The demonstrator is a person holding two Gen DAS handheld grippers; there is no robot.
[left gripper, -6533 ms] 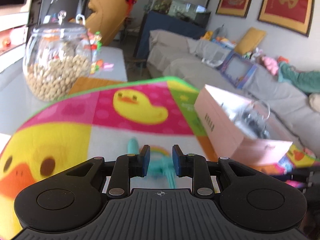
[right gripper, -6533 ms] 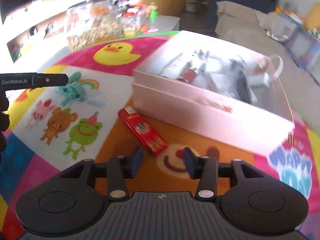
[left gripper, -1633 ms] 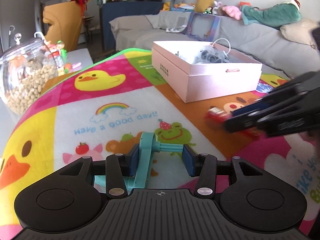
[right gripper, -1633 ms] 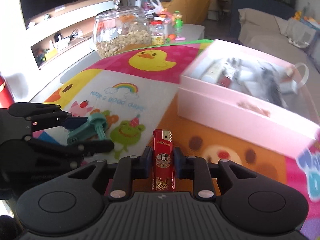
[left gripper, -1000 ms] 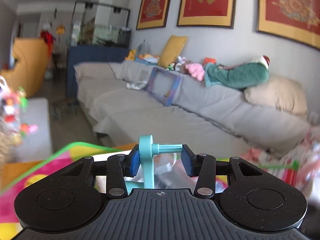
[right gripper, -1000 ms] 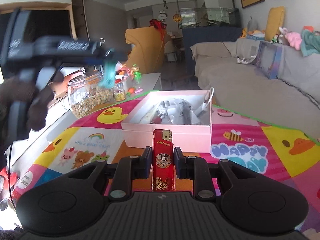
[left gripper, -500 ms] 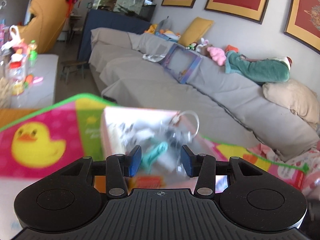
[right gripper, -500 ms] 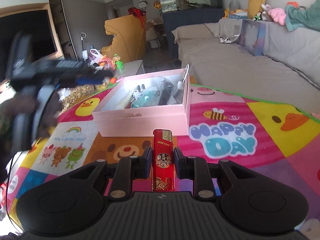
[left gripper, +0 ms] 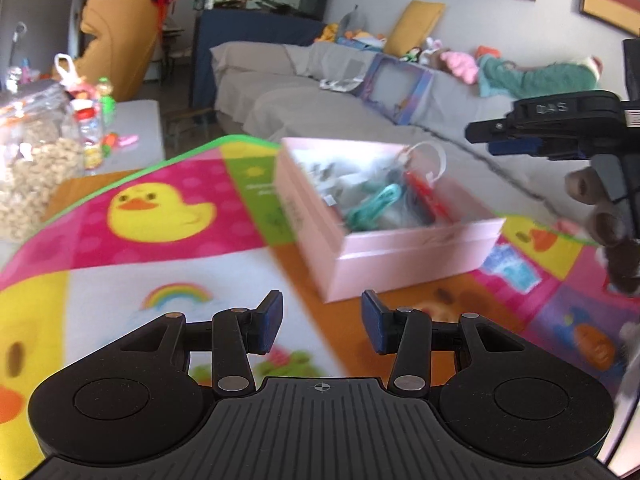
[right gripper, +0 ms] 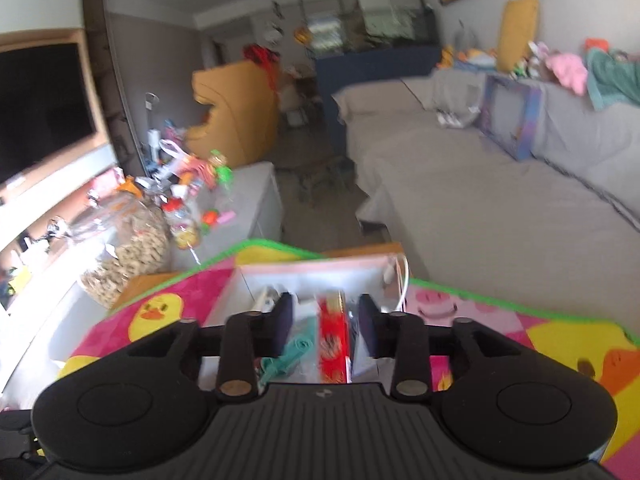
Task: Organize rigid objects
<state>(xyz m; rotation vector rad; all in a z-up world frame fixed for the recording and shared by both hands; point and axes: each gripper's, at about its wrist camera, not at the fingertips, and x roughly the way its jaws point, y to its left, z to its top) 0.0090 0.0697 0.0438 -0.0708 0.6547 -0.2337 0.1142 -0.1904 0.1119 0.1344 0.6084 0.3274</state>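
The pink box [left gripper: 404, 248] stands on the colourful play mat [left gripper: 160, 216]. A teal plastic tool [left gripper: 372, 208] and a red lighter [left gripper: 428, 192] lie inside it among grey items. My left gripper [left gripper: 322, 320] is open and empty, low over the mat, short of the box. My right gripper [right gripper: 324, 326] is open above the box [right gripper: 312, 272]; the red lighter [right gripper: 332, 344] and teal tool [right gripper: 288, 356] show between its fingers, lying in the box. In the left wrist view the right gripper [left gripper: 560, 132] hovers above the box's right side.
A glass jar of nuts [left gripper: 32, 160] and small bottles [left gripper: 94, 128] stand on a white table to the left. A grey sofa [left gripper: 360, 112] with cushions and toys runs behind the mat. An orange chair [right gripper: 236, 108] stands further back.
My left gripper dropped the teal tool into the box and pulled back, open. My right gripper moved over the box and opened, releasing the red lighter into it.
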